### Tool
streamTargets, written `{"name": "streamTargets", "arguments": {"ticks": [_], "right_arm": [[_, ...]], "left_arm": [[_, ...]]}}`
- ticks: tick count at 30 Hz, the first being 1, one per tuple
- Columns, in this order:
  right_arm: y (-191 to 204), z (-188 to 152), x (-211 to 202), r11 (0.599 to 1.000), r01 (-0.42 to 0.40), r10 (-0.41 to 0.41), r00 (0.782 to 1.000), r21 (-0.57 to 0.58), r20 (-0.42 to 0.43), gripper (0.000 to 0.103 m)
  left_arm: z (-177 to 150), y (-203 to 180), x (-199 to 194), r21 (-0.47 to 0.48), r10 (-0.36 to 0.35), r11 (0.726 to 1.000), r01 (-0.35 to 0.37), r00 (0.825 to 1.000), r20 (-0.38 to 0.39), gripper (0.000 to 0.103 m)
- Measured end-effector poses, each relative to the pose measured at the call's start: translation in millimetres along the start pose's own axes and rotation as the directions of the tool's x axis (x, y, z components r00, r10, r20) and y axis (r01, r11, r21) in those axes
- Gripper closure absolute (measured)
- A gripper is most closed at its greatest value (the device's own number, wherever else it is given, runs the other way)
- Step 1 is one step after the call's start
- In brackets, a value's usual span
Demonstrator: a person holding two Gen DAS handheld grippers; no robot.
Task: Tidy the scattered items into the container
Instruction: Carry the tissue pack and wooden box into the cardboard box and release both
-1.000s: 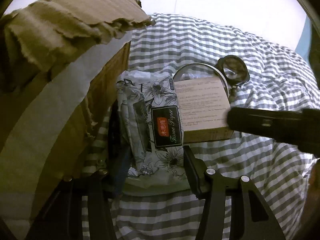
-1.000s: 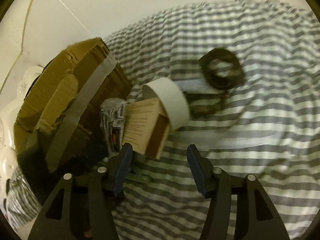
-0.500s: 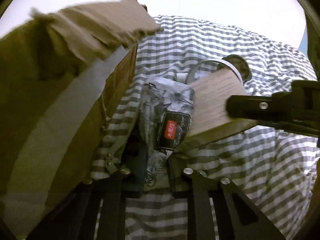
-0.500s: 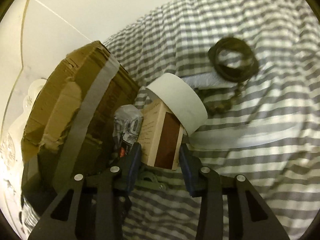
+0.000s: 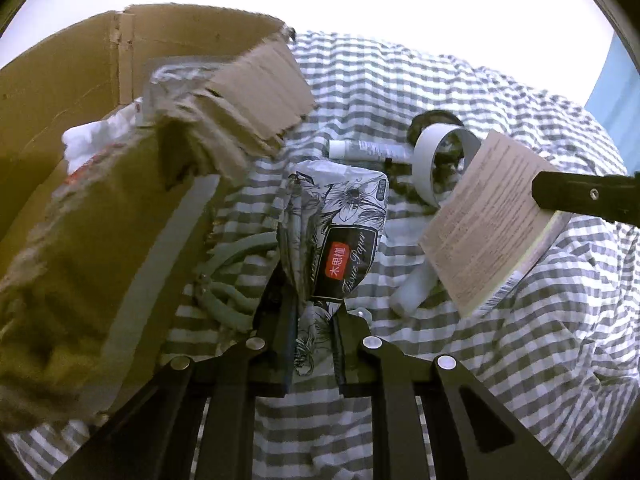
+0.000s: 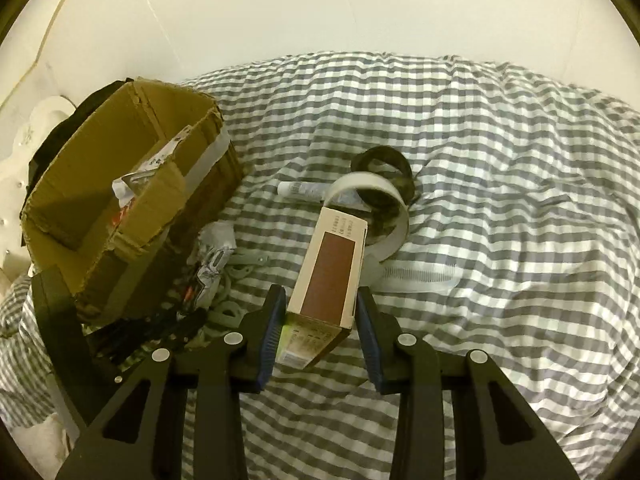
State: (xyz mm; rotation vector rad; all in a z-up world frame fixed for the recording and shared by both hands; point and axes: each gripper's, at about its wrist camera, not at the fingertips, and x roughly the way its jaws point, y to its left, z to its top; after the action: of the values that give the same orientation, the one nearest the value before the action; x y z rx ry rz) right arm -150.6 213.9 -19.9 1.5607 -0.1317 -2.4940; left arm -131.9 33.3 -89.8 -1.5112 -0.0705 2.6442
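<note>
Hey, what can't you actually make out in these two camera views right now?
- Cardboard box contents: the right view shows only scraps; walls and a flap hide the rest.
- Small print on the carton, left view: too small to read.
- Dark ring: partly behind the white tape roll in both views.
- Tissue pack: lower end hidden between the left gripper's fingers.

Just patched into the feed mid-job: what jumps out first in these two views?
Both grippers are loaded: the left gripper pinches a floral tissue pack, and the right gripper clamps a tan box lifted above the checked bedding. To their left stands the open cardboard box, already holding some items, while a tape roll and tube still lie beyond.
</note>
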Motion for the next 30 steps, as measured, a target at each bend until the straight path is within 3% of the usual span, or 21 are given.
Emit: {"name": "streamTargets", "arguments": {"ticks": [2,7,9,10,11,13,21,30], "right_arm": [[-1.0,-2.8,8.1,1.0,0.008,-0.008,1.0,-0.002,-0.012,0.068],[6.1,-4.8,32.5,1.0,0.012,-0.012,0.999,-0.006,-0.038,0.066],[8.3,-6.1,42.2,1.0,0.021,-0.021,0.999,-0.01,-0.04,0.065],[9.3,-6.5,45.2,0.999,0.031,-0.032,0.999,-0.017,-0.044,0.066],[10.3,-6.6,46.4,0.999,0.042,-0.043,0.998,-0.023,-0.035,0.066],[10.5,-6.1,42.6,0.999,0.039,-0.039,0.999,-0.025,-0.019,0.067],[18.8,1.8,-1.1,1.0,0.026,-0.025,0.998,-0.013,0.055,0.071],[43.0,21.0,-67.1,0.999,0.045,-0.04,0.986,-0.03,0.159,0.074]], "left_arm": [[4.3,-1.9,8.3,0.01,0.02,1.0,-0.02,1.0,-0.005,0.087],[10.8,-6.3,28.5,0.046,0.11,0.993,-0.11,0.994,-0.005,0.058],[10.8,-12.5,37.3,0.094,0.138,0.986,-0.137,0.99,-0.006,0.06],[9.7,-14.2,39.6,0.111,0.149,0.983,-0.147,0.989,-0.003,0.076],[8.5,-14.8,39.3,0.12,0.149,0.982,-0.148,0.989,0.002,0.085],[6.4,-14.6,33.6,0.124,0.123,0.985,-0.124,0.992,0.011,0.089],[8.2,-35.1,-20.4,0.116,0.006,0.993,-0.016,0.996,0.084,0.093],[47.8,-21.9,-108.5,0.047,-0.095,0.995,0.087,0.973,0.209,0.093]]}}
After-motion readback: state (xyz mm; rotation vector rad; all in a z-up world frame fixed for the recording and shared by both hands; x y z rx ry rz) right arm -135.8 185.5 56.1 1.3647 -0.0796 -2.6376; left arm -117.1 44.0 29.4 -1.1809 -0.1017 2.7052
